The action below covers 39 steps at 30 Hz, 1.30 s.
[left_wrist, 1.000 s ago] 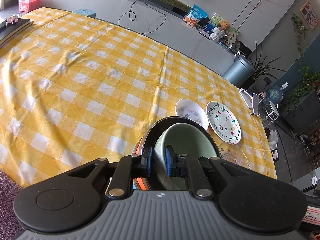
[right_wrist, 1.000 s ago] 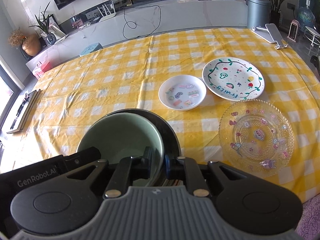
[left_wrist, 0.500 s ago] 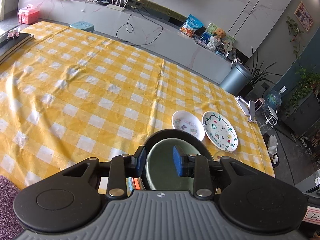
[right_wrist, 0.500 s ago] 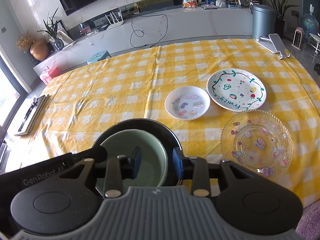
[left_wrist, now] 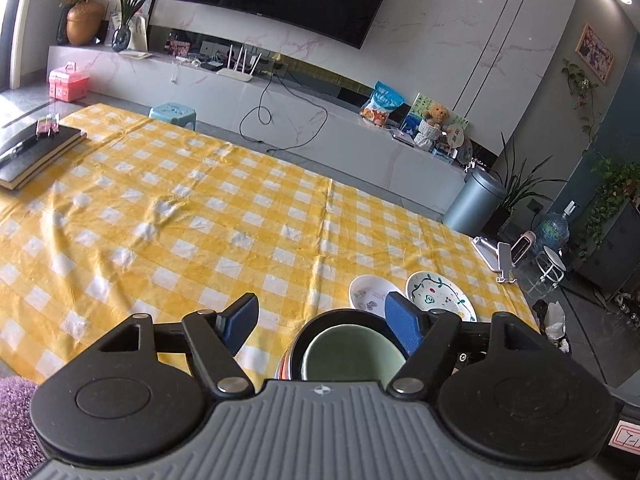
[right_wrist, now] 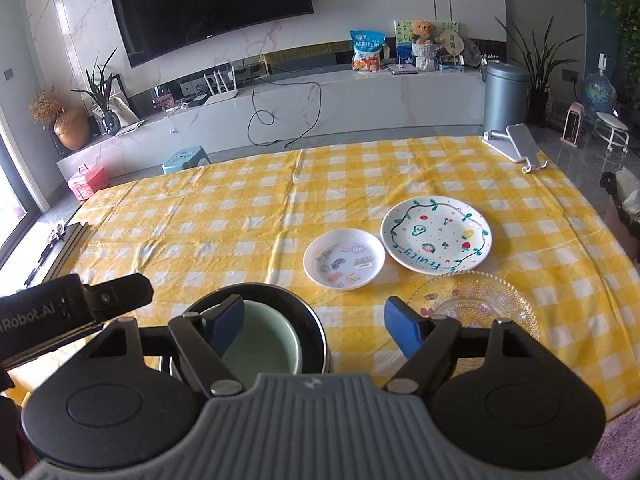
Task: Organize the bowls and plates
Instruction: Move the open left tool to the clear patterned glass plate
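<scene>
A pale green bowl (left_wrist: 352,354) sits nested in a black bowl (left_wrist: 340,316) on the yellow checked tablecloth (left_wrist: 200,220), with an orange rim showing under them. My left gripper (left_wrist: 320,320) hovers above the stack, its jaws opening, and the blue pads touch nothing. My right gripper (right_wrist: 314,324) is also opening, and its pads stand clear of the green bowl (right_wrist: 260,344) and the black bowl (right_wrist: 280,296). To the right lie a small white sticker plate (right_wrist: 344,264), a painted fruit plate (right_wrist: 436,234) and a clear glass plate (right_wrist: 476,304).
A white phone stand (right_wrist: 516,146) sits at the far right corner of the table. Dark books (left_wrist: 36,148) lie at the far left edge. A grey bin (right_wrist: 506,92) stands beyond the table, and a purple rug (left_wrist: 16,420) lies by the near edge.
Both grippers were shut on the nested bowls' rims; they have let go, spread wide and lifted back. The bowls stay nested on the cloth.
</scene>
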### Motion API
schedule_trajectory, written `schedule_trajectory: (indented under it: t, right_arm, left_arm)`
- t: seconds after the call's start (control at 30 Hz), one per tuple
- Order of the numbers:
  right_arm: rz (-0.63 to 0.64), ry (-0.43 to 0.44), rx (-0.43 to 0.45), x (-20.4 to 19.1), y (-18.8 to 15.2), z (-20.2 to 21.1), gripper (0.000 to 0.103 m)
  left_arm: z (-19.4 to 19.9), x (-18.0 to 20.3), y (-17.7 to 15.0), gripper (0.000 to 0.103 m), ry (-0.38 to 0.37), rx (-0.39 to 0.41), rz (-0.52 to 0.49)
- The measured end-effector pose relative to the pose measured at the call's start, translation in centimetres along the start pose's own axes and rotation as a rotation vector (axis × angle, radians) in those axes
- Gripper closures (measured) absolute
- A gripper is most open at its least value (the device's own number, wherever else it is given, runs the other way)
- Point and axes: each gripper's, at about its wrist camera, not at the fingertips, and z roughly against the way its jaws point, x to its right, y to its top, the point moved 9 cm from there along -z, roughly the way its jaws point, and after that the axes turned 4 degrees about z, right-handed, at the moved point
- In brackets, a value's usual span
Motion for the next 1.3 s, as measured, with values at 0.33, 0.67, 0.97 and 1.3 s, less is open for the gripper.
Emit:
schedule_trajectory:
  t: [0.33, 0.67, 0.97, 1.3]
  right_arm:
    - [-0.064, 0.014, 0.04, 3.3, 0.3, 2.3, 0.015]
    - [-0.201, -0.047, 0.027, 10.5, -1.3, 3.2, 0.013]
    - [-0.314, -0.081, 0.004, 17.3, -3.5, 2.7, 0.015]
    - [-0.444, -0.06, -0.05, 22.5, -5.5, -0.3, 0.034]
  left_arm:
    - [2.6, 4.5, 0.3, 0.016, -0.12, 0.057, -0.054]
    - [1.2, 9.6, -3.2, 0.016, -0.227, -0.063, -0.09]
    - [-1.9, 14.2, -7.8, 0.016, -0.262, -0.188, -0.155]
    - [-6.6, 16.3, -10.6, 0.024, -0.232, -0.279, -0.157]
